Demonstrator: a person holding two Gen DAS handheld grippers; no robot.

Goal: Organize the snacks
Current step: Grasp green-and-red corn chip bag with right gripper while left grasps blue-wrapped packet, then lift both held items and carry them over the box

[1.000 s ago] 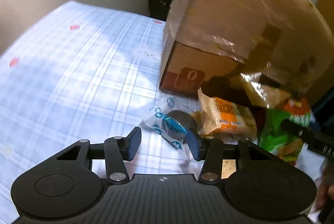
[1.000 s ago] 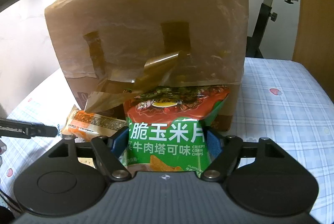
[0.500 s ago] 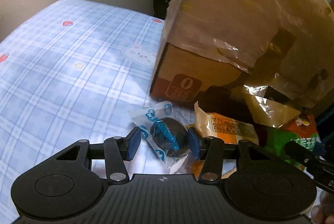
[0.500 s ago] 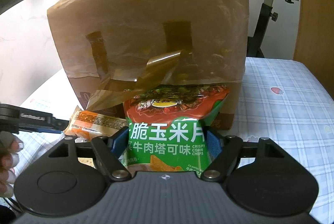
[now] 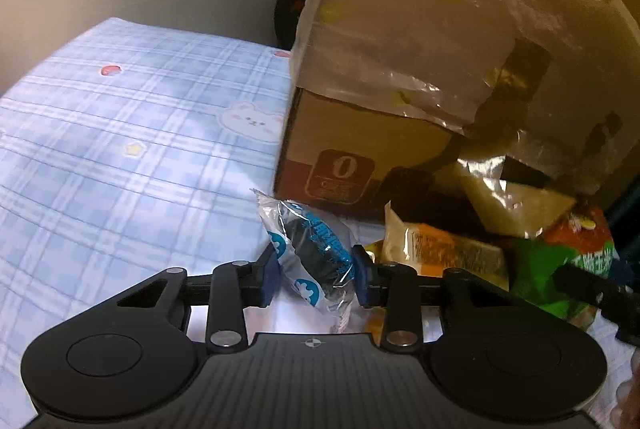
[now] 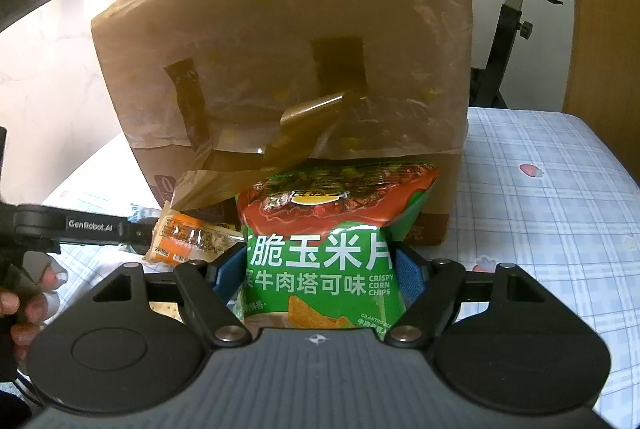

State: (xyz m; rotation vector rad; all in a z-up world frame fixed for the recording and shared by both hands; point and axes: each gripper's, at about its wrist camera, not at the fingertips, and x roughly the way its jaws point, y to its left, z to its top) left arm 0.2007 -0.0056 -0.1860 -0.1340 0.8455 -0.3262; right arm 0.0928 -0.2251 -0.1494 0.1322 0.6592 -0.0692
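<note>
A: What is everything lying on?

B: A bed with a pale blue checked sheet [image 5: 120, 165], printed with small strawberries and a cartoon face, with a wall behind it.

A: Nearest the cameras?

B: The left claw [image 5: 314, 275] is closing on a clear-wrapped dark round snack with blue print [image 5: 312, 253]; the packet sits between the blue pads, which look to be touching its sides. The right claw [image 6: 316, 271] is clamped on a green and red corn chips bag [image 6: 324, 241], standing upright.

A: And next to those?

B: An orange-labelled snack packet [image 6: 188, 237] lies on the sheet between the two claws, just left of the chips bag. A person's fingers [image 6: 28, 305] show at the left edge of the right view.

A: Further back?

B: A large cardboard box [image 6: 288, 53] with loose brown tape stands right behind the chips. Beyond it, an exercise bike [image 6: 520, 1].
</note>
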